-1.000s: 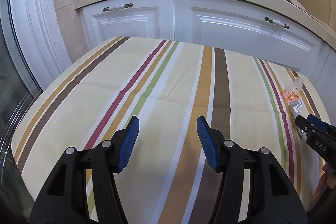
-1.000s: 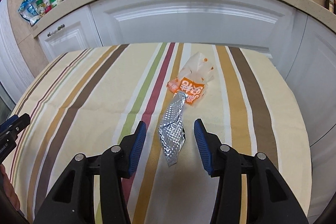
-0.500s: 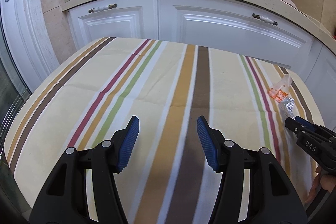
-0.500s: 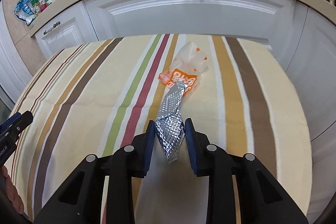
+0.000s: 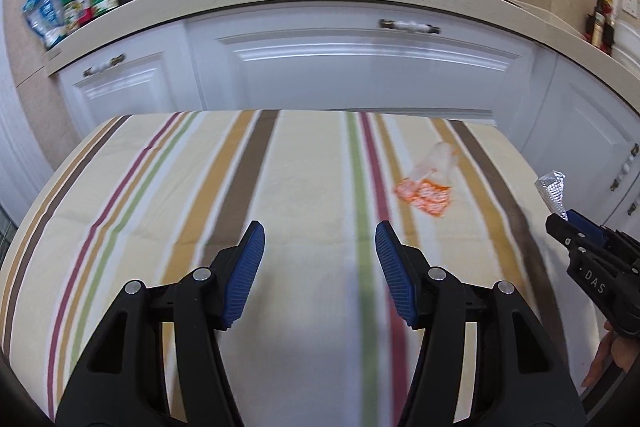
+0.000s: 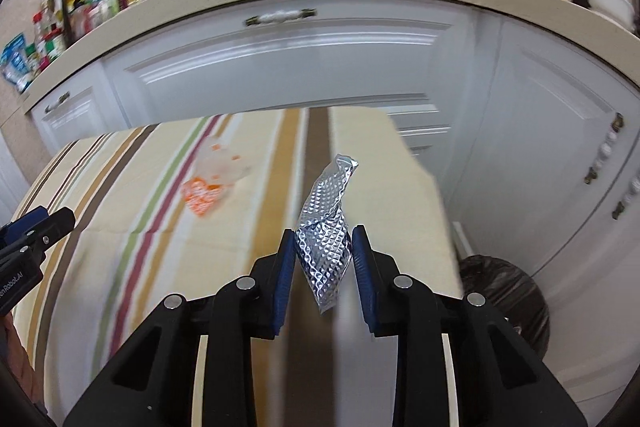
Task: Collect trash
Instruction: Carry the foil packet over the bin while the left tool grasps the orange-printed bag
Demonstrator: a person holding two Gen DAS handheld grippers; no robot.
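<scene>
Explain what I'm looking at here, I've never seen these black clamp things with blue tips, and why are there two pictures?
There is no robot here. A person holds a hand-operated two-finger gripper in each hand, and each gripper carries a wide-angle camera that looks forward along its fingers. That gives two pictures, one per hand.

In the left wrist view, the left gripper is open and empty above a table with a striped tablecloth. An orange and clear wrapper lies on the cloth.

In the right wrist view, the right gripper is shut on a crinkled silver foil wrapper, held off the table. A bin with a black bag stands on the floor to the right. White kitchen cabinets are behind.
</scene>
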